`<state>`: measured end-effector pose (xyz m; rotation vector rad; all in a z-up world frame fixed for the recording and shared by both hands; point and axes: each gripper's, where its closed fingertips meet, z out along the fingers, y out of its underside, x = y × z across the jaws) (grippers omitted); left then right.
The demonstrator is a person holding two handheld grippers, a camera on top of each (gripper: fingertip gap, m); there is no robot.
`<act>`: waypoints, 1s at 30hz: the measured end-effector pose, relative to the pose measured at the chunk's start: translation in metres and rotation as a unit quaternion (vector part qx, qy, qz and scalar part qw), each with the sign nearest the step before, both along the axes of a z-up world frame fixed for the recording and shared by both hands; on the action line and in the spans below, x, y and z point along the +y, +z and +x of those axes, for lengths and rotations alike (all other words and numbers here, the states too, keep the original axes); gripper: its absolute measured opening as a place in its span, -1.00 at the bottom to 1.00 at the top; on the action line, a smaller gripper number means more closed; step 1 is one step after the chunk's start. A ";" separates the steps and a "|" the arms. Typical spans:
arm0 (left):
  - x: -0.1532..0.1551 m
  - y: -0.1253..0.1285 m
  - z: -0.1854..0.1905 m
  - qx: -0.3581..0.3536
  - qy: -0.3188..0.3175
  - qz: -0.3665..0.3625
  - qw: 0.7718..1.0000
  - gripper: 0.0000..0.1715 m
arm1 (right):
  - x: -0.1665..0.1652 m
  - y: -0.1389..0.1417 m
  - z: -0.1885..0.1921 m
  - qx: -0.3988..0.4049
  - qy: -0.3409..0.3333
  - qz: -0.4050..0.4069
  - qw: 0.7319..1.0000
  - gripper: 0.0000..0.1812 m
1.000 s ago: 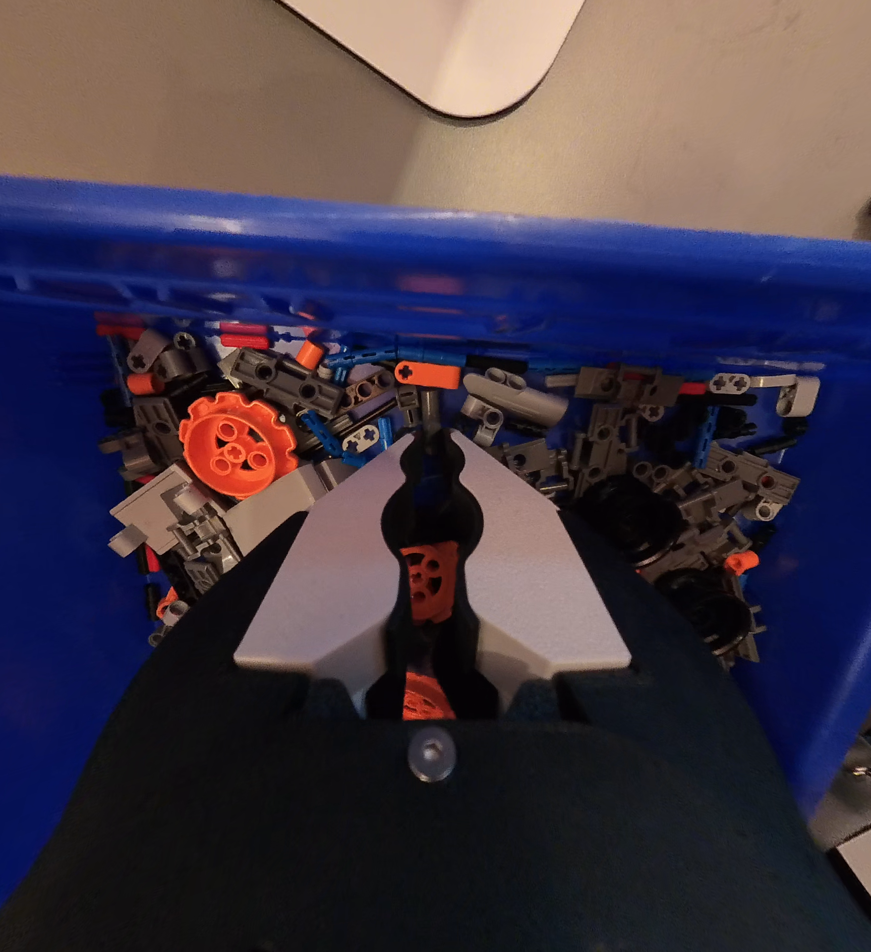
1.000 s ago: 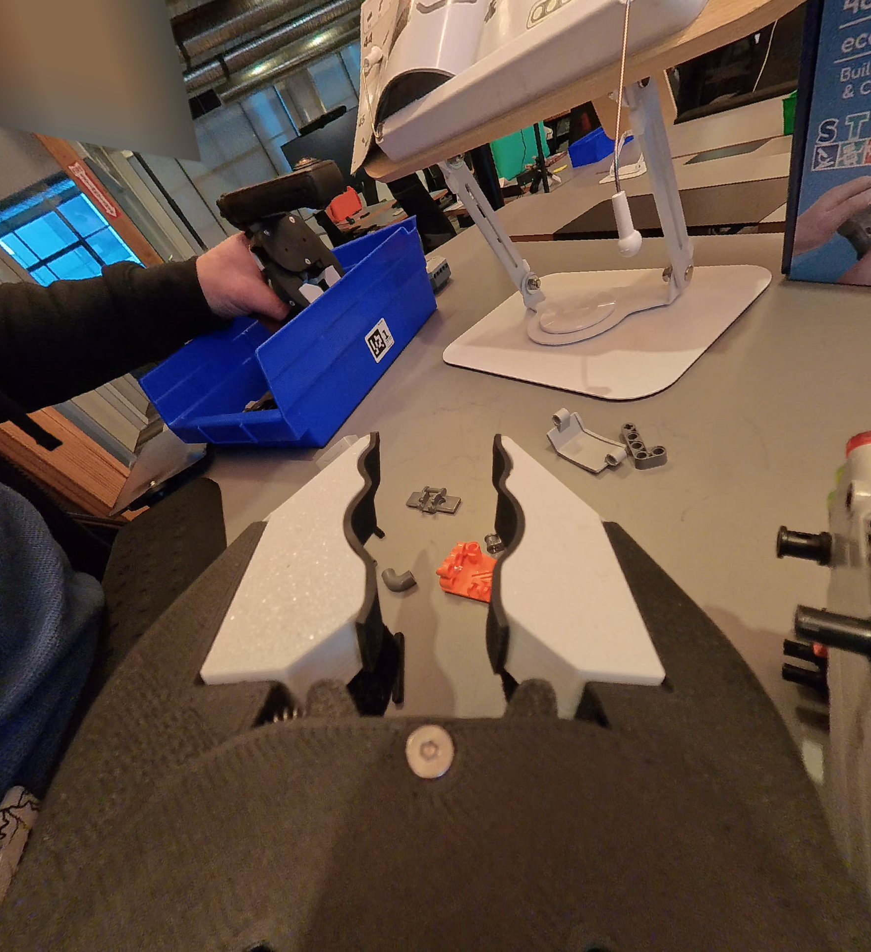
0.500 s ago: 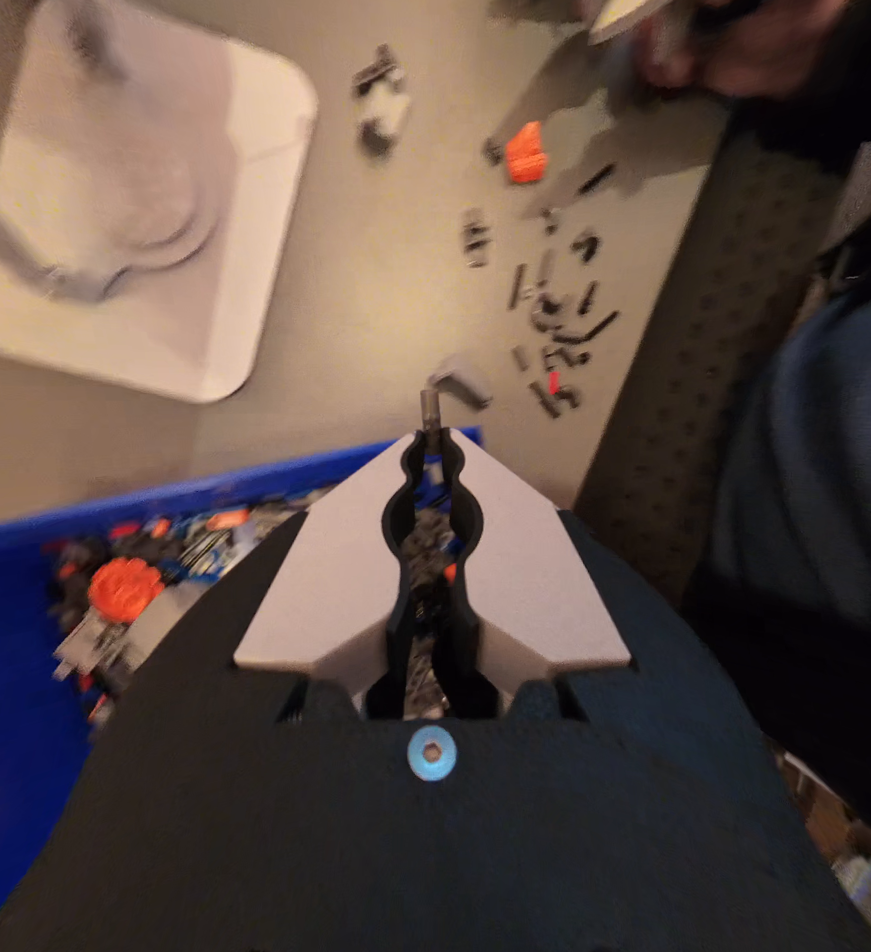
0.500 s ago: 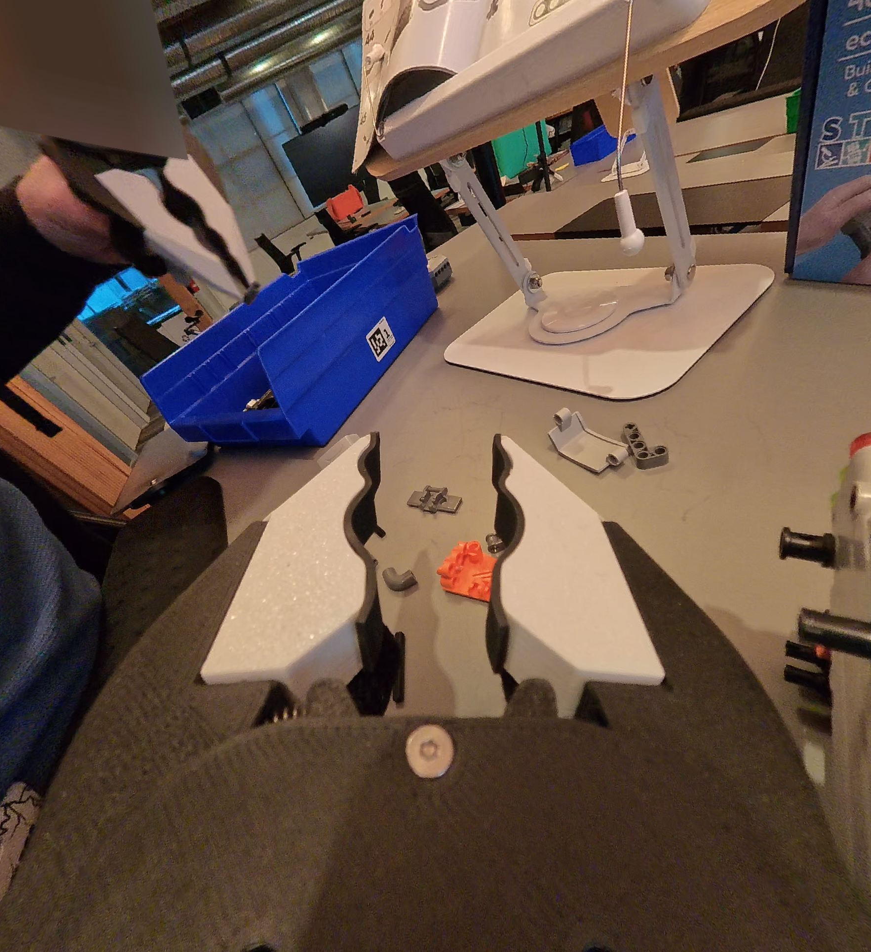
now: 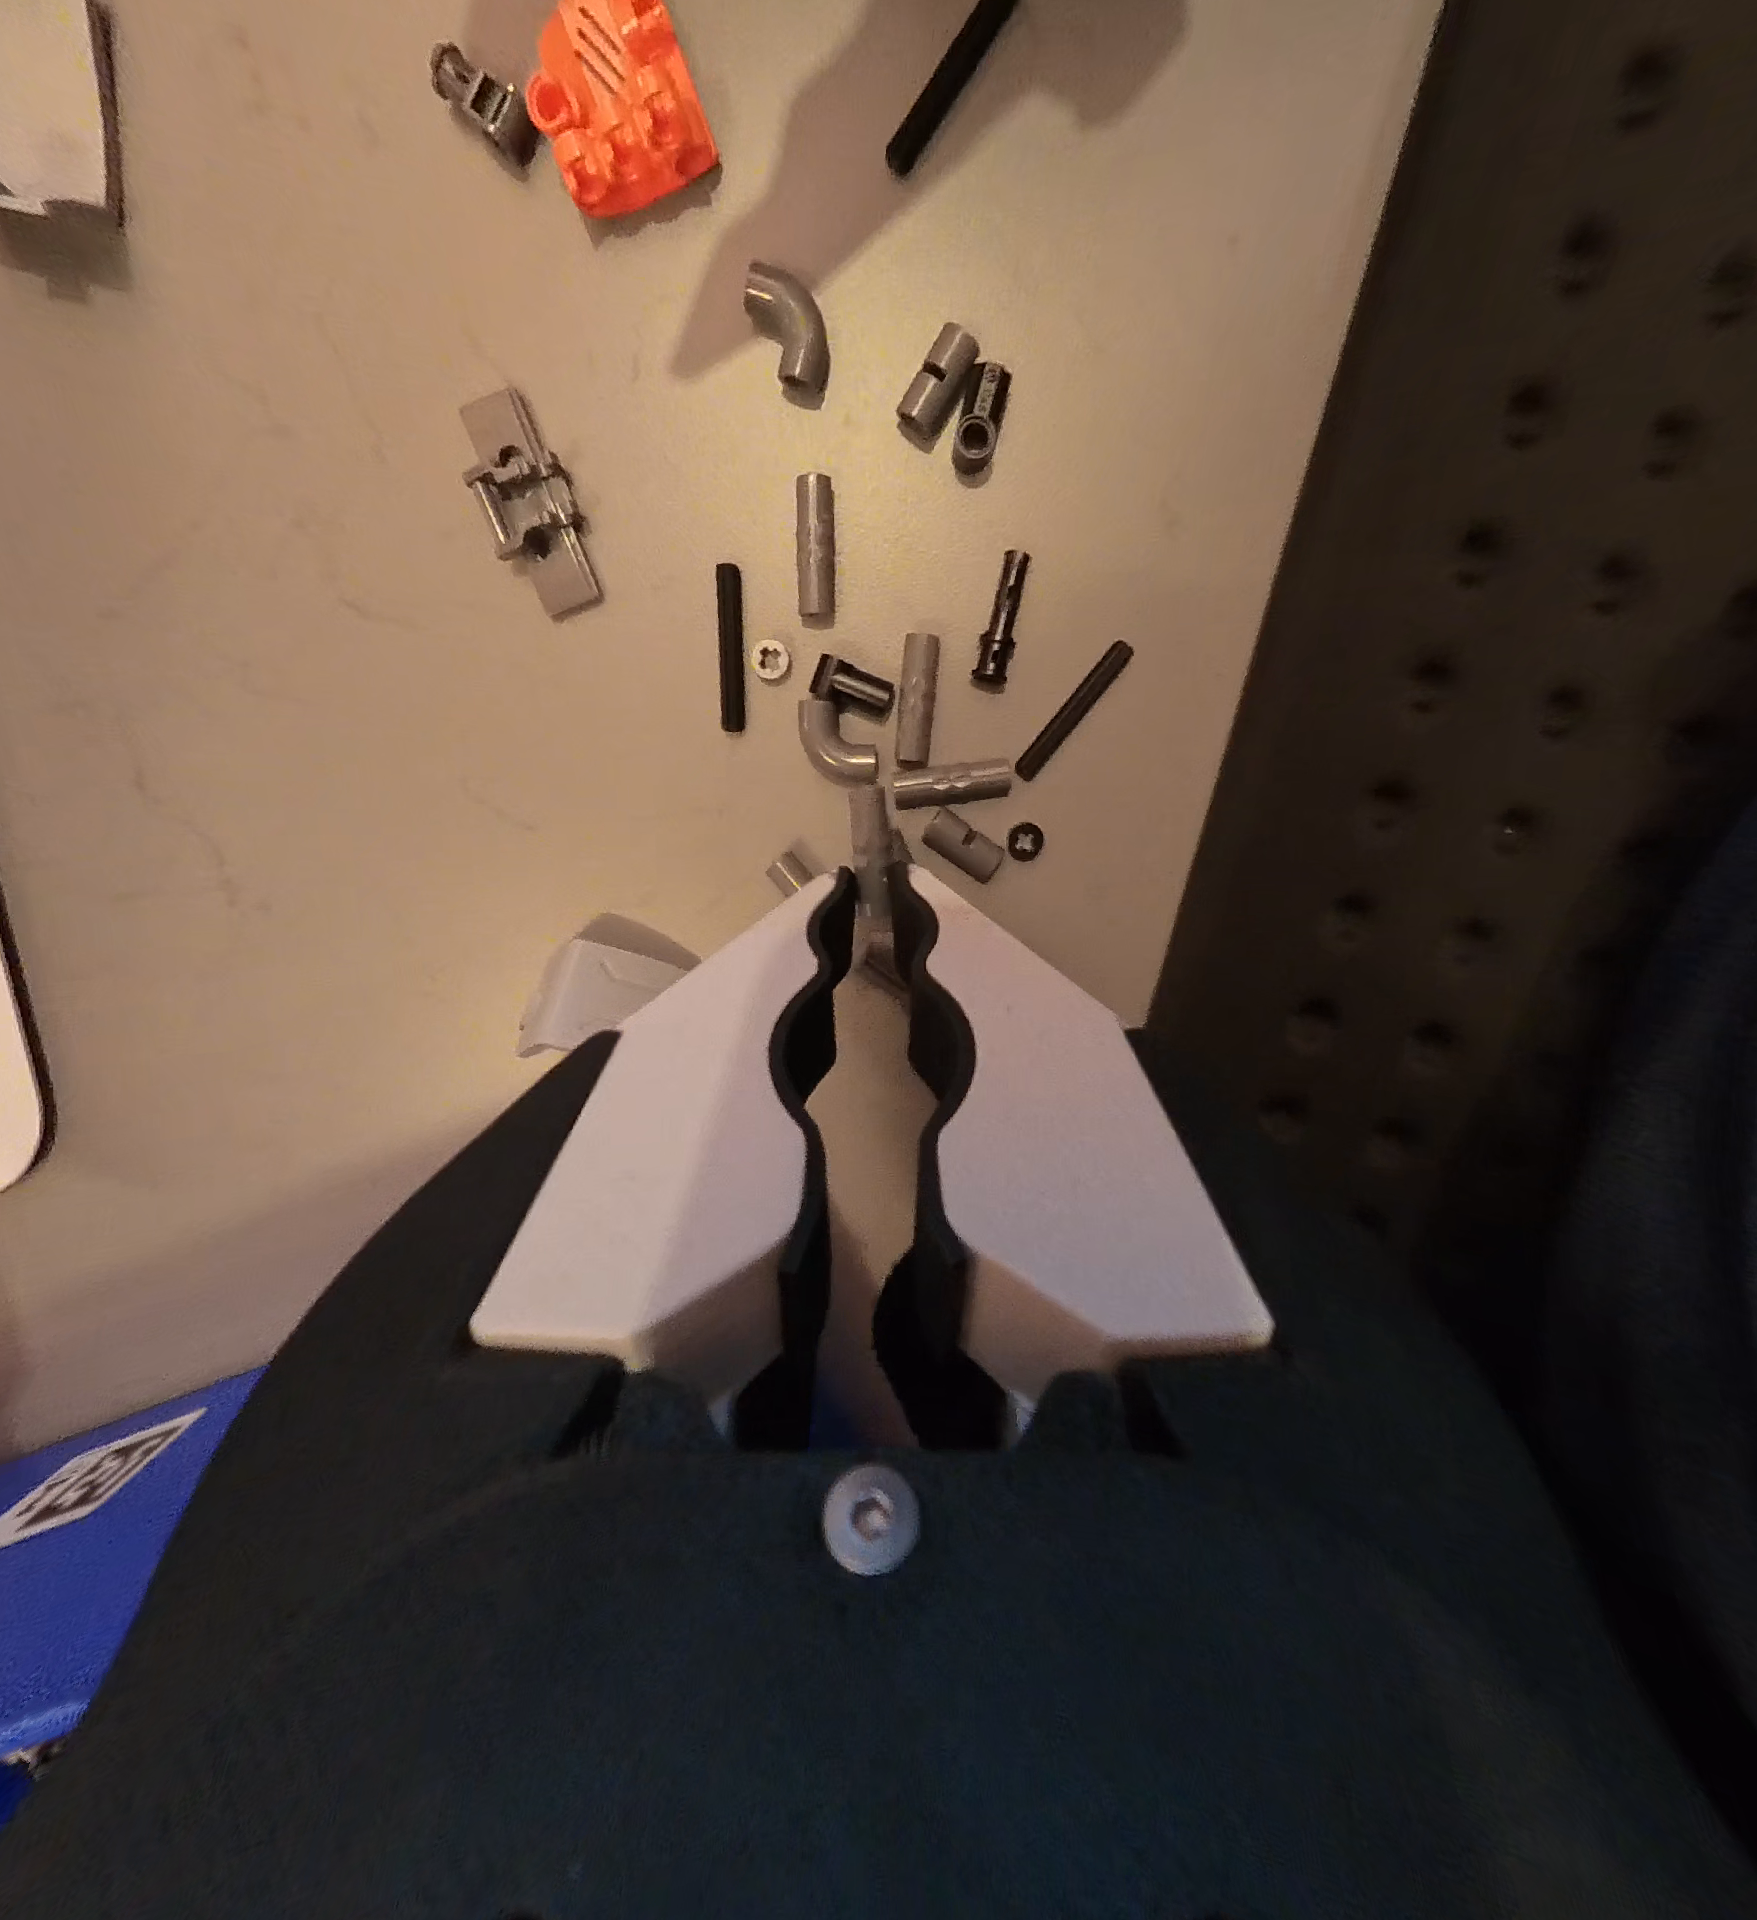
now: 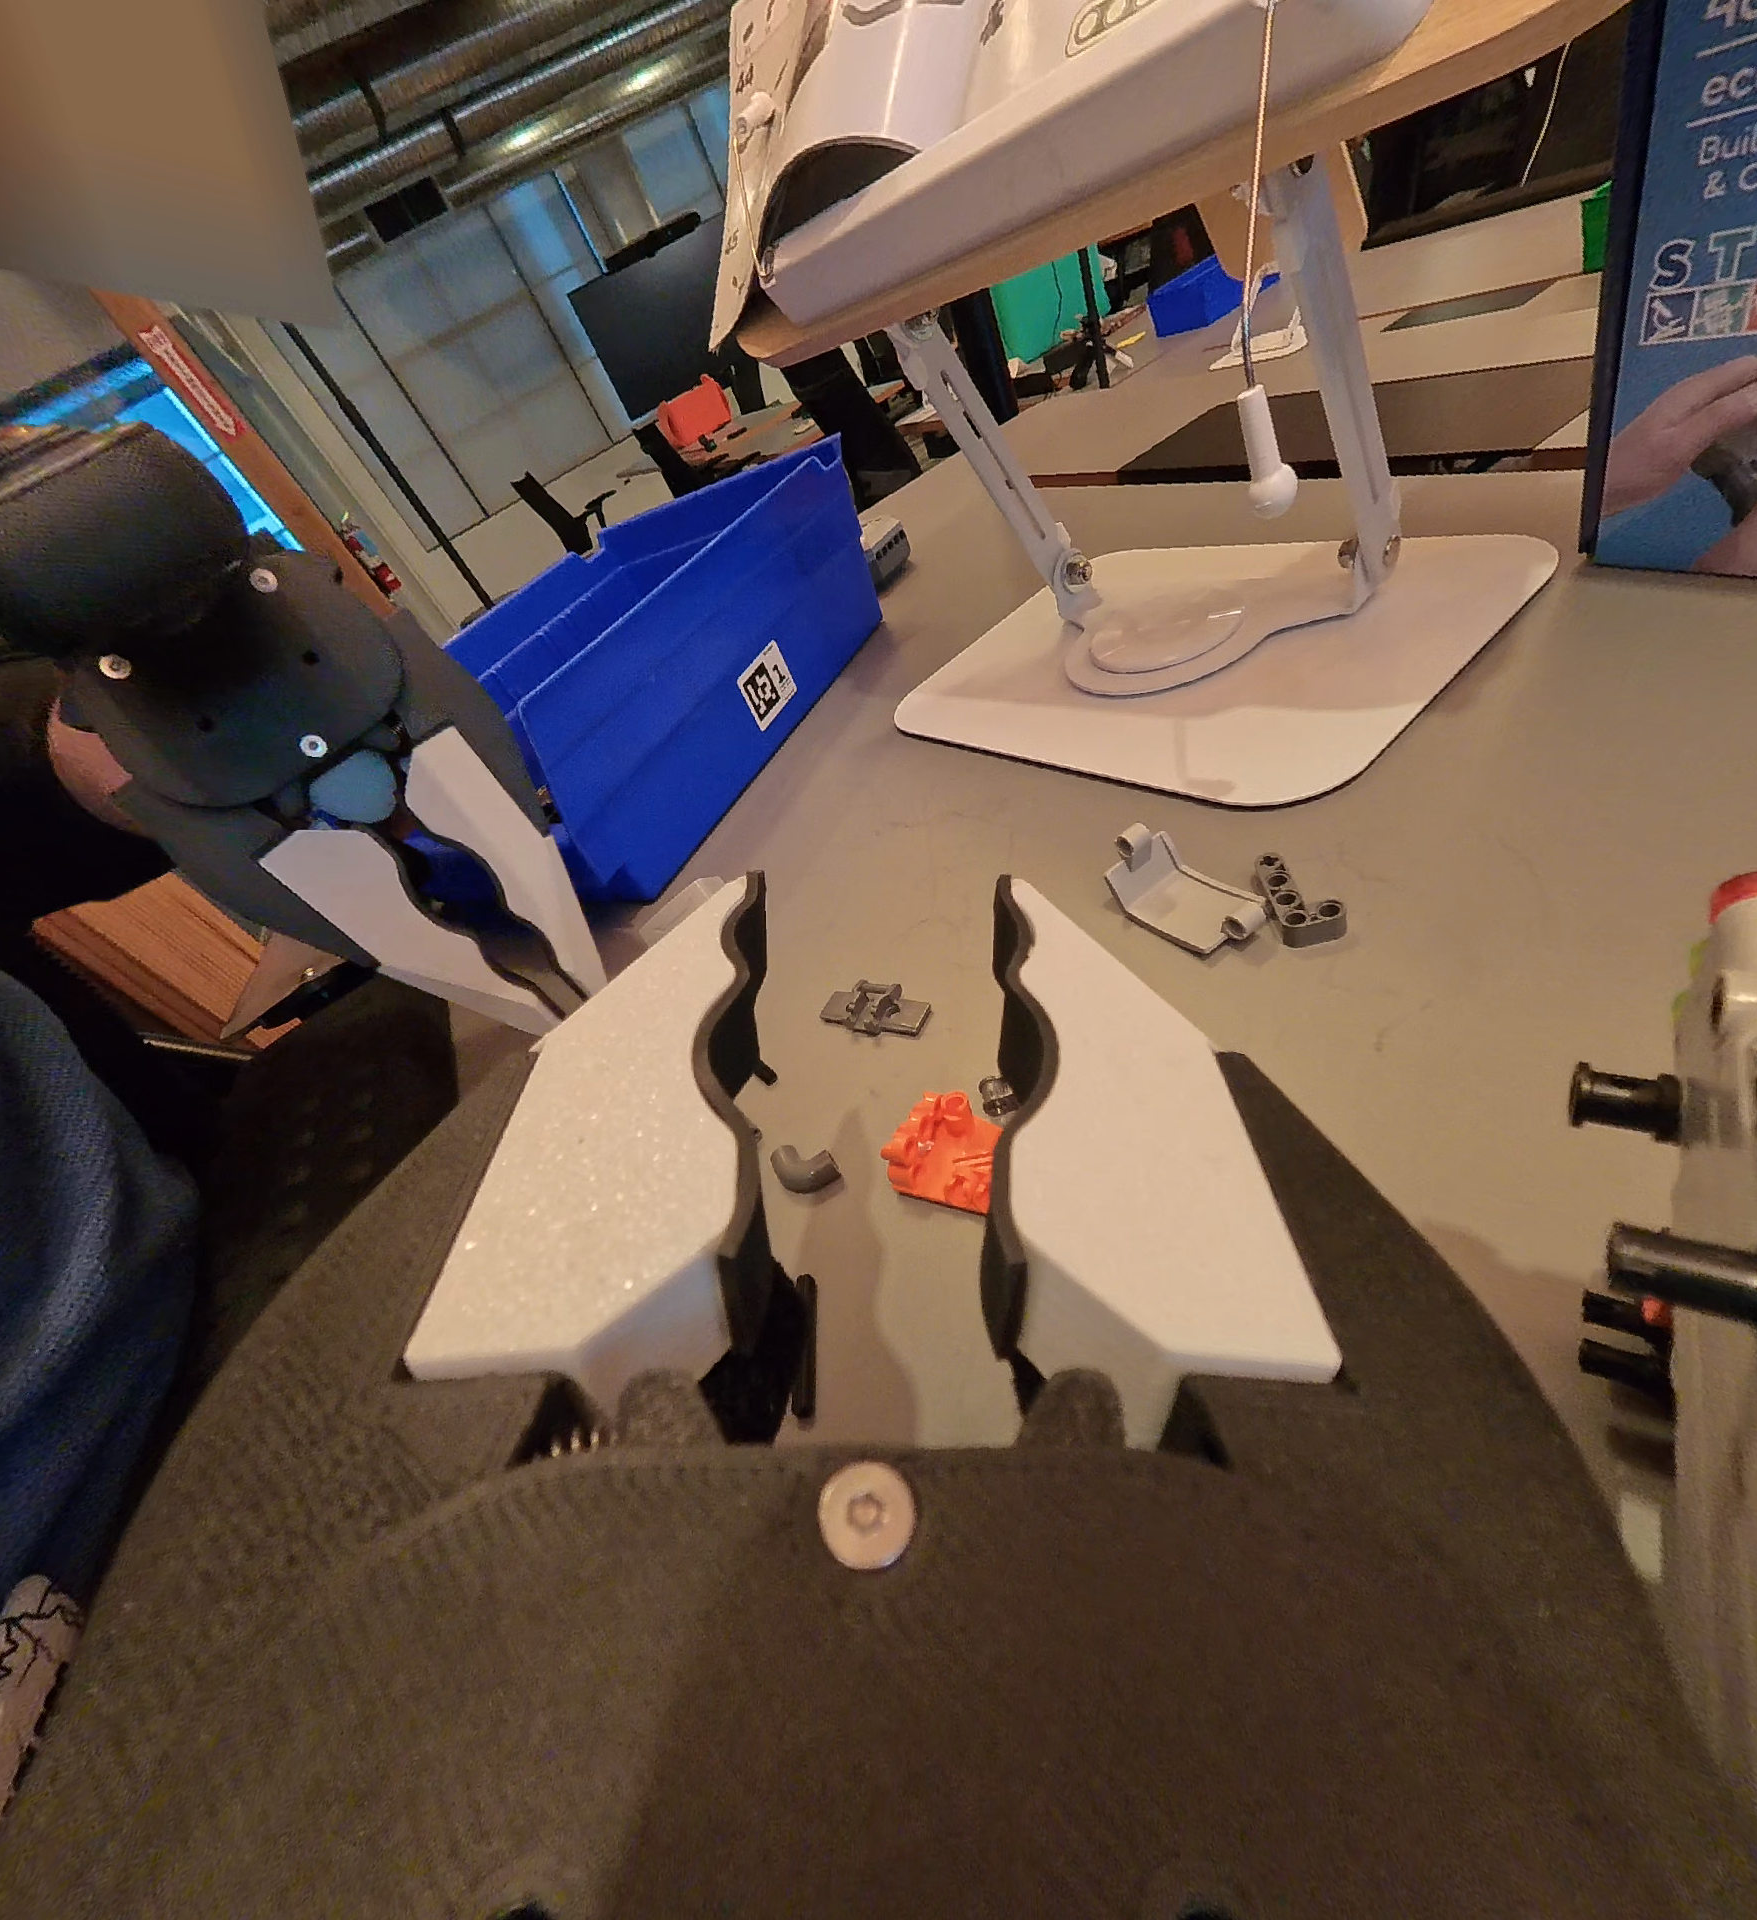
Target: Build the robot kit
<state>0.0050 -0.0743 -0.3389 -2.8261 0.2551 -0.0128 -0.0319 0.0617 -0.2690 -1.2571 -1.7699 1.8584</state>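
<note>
**Parts spread on the table, bin to the left**

The bin (image 6: 708, 665) stands on the table (image 6: 1476, 935) at the left, the stand (image 6: 1227, 707) to its right. In front of them lie a clip (image 6: 876, 1010), an elbow piece (image 6: 804, 1166) and a block (image 6: 941, 1148); a panel (image 6: 1170, 899) lies right, seemingly touching a beam (image 6: 1295, 909).

Grey table (image 6: 1476, 935), windows (image 6: 157, 416), ceiling pipes (image 6: 458, 114)
</note>
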 end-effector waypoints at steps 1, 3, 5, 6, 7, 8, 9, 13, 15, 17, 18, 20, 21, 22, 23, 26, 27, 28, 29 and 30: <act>0.000 -0.002 0.000 -0.002 0.002 -0.001 1.000 -0.94 | 0.000 0.000 0.000 0.000 0.000 0.001 1.000 -0.54; -0.002 -0.006 0.002 -0.014 0.006 -0.004 1.000 -0.85 | 0.000 0.000 0.000 -0.001 0.000 0.001 1.000 -0.54; -0.001 -0.005 0.005 -0.024 0.008 0.003 1.000 -0.85 | 0.000 0.000 0.000 -0.001 0.000 0.001 1.000 -0.54; 0.001 -0.002 0.007 -0.035 0.011 0.010 0.999 -0.84 | 0.000 -0.001 0.000 -0.002 0.000 0.002 1.000 -0.54; 0.003 0.006 0.007 -0.037 0.007 0.029 0.999 -0.85 | 0.000 -0.001 0.000 -0.002 -0.001 0.002 1.000 -0.54; 0.004 0.018 0.007 -0.040 0.004 0.049 0.998 -0.91 | 0.000 -0.001 0.000 -0.002 -0.001 0.001 1.000 -0.54; 0.005 0.034 0.004 -0.051 0.010 0.075 0.996 -0.93 | 0.000 -0.001 -0.001 -0.002 -0.002 0.000 1.000 -0.54; -0.016 0.104 -0.060 -0.033 0.078 0.173 0.981 -1.00 | 0.001 -0.001 -0.001 -0.003 -0.003 0.001 1.000 -0.54; -0.049 0.117 -0.116 0.014 0.137 0.179 0.974 -0.95 | 0.001 -0.001 -0.001 -0.003 -0.003 0.001 1.000 -0.54; -0.084 0.116 -0.168 0.050 0.195 0.171 0.964 -0.87 | 0.001 -0.001 -0.001 -0.003 -0.003 0.001 1.000 -0.54; -0.098 0.109 -0.188 0.049 0.220 0.165 0.960 -0.81 | 0.001 -0.001 -0.001 -0.003 -0.004 0.001 1.000 -0.54; -0.123 0.090 -0.220 0.050 0.259 0.142 0.954 -0.74 | 0.001 -0.001 -0.001 -0.003 -0.004 0.001 1.000 -0.54; -0.132 0.081 -0.232 0.046 0.273 0.135 0.951 -0.73 | 0.001 -0.001 -0.001 -0.003 -0.005 0.001 1.000 -0.54; -0.137 0.069 -0.240 0.028 0.284 0.124 0.950 -0.67 | 0.001 -0.001 -0.001 -0.004 -0.005 0.001 1.000 -0.54; -0.143 0.058 -0.247 0.018 0.295 0.108 0.949 -0.59 | 0.001 -0.001 -0.001 -0.004 -0.006 0.002 1.000 -0.53; -0.150 0.029 -0.259 0.017 0.296 0.065 0.953 -0.51 | 0.001 -0.002 -0.002 -0.005 -0.006 0.003 1.000 -0.53; -0.151 0.021 -0.261 0.016 0.296 0.051 0.954 -0.48 | 0.001 -0.002 -0.002 -0.005 -0.007 0.003 1.000 -0.53; -0.149 0.015 -0.261 0.011 0.291 0.046 0.956 -0.50 | 0.001 -0.002 -0.002 -0.006 -0.008 0.003 1.000 -0.53; -0.149 0.009 -0.261 0.007 0.290 0.033 0.956 -0.48 | 0.001 -0.002 -0.002 -0.006 -0.008 0.004 1.000 -0.53; -0.151 0.002 -0.263 0.008 0.292 0.018 0.956 -0.45 | 0.001 -0.002 -0.002 -0.006 -0.009 0.004 1.000 -0.53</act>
